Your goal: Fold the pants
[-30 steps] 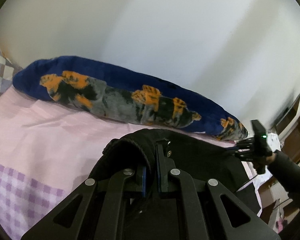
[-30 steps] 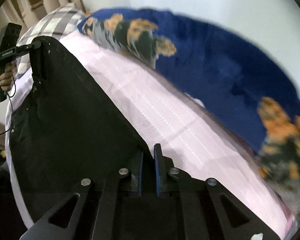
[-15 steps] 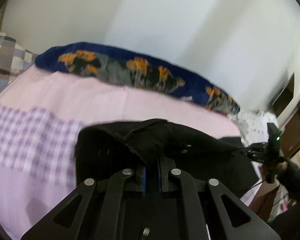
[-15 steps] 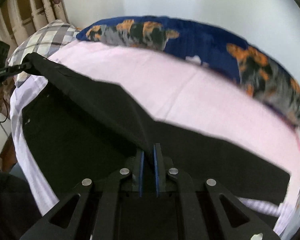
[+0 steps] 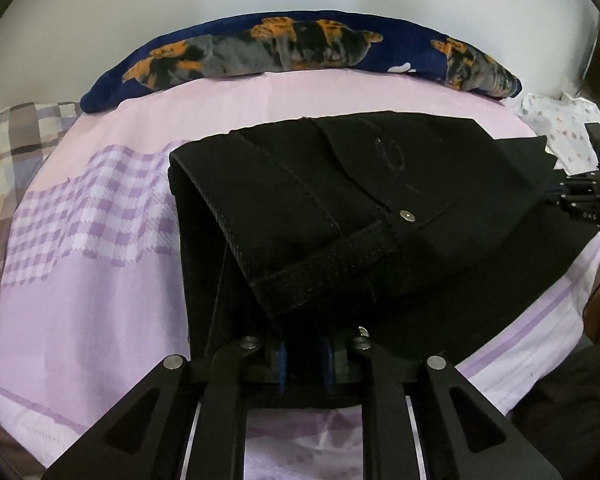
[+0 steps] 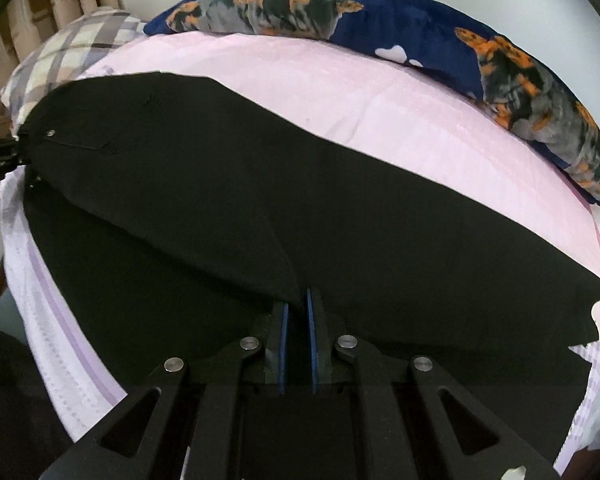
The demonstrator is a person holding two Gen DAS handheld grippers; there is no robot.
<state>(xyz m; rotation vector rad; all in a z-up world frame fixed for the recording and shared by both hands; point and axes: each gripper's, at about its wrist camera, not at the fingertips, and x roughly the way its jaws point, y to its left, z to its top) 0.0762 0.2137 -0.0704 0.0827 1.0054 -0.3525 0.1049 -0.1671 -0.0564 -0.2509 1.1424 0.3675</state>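
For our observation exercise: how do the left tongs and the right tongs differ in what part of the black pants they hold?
Left tongs grip the thick stitched waistband near a metal rivet; right tongs grip a plain smooth edge. Both are shut on the black pants over the pink bedsheet.

Two tong-mounted fisheyes, low and close over bed [image 5: 100,280]; shared: black pants [image 5: 380,220], blue blanket [image 6: 420,28] at frame top.

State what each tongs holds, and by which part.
Both hold the pants: left tongs grip the waistband corner; right tongs grip a fabric edge further along.
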